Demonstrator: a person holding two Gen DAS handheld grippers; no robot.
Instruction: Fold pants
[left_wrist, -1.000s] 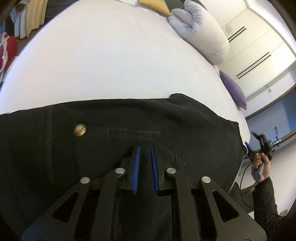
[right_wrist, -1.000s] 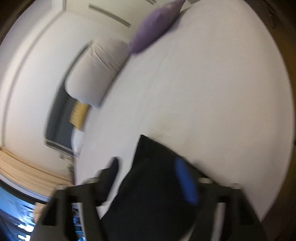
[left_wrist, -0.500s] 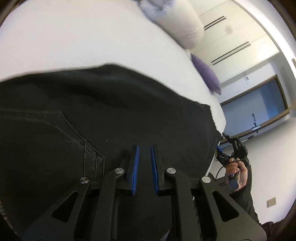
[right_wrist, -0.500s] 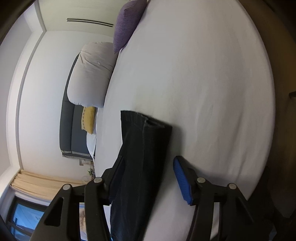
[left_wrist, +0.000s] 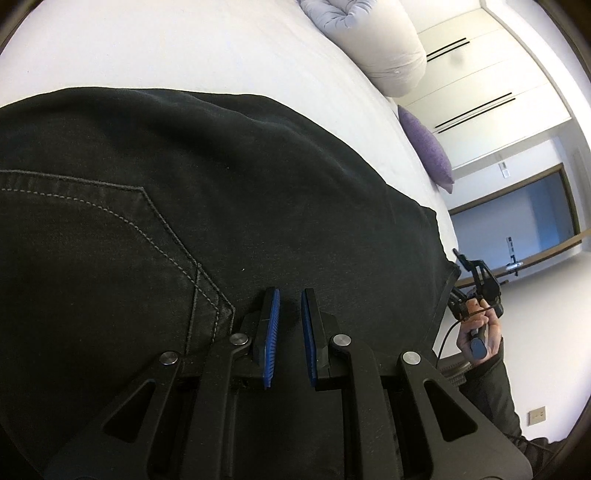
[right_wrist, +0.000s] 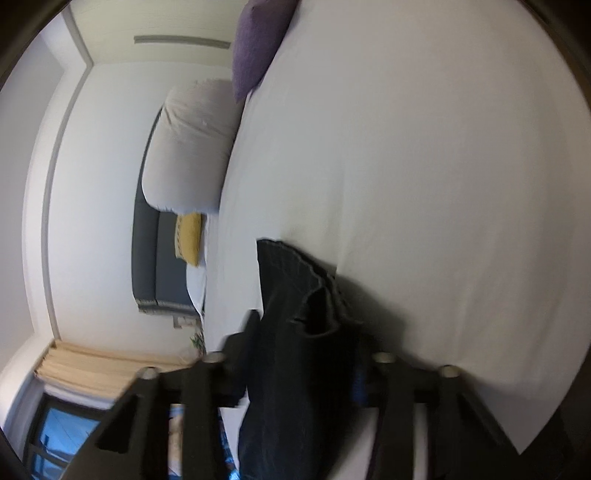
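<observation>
White bed (left_wrist: 184, 48) fills both views; the sheet is smooth and bare beyond the garment. Black pants (left_wrist: 229, 192) lie spread across its near edge. The left wrist view shows the broad seat with a stitched back pocket (left_wrist: 92, 236). The right wrist view shows only the leg-hem end (right_wrist: 295, 295), bunched and lifted off the sheet, its opening gaping.

Rolled white duvet (left_wrist: 373, 40) at the head of the bed, purple cushion (left_wrist: 428, 147) beside it; both show in either view. Only the right wrist view takes in a yellow cushion (right_wrist: 190, 238) against a grey headboard (right_wrist: 147, 251), plus beige curtains (right_wrist: 92, 369) over a window. Only the left wrist view shows white wardrobe doors (left_wrist: 480, 74) and a doorway.

Left gripper (left_wrist: 290, 295): blue pads nearly together, a narrow gap between them, resting low over the denim right of the pocket corner; cannot tell whether cloth is pinched.

Right gripper (right_wrist: 303, 328): jaws closing, hem fabric between them, image blurred. From the left wrist view it (left_wrist: 469, 273) sits at the pants' far end, held in a person's hand (left_wrist: 476, 328) with dark sleeve.
</observation>
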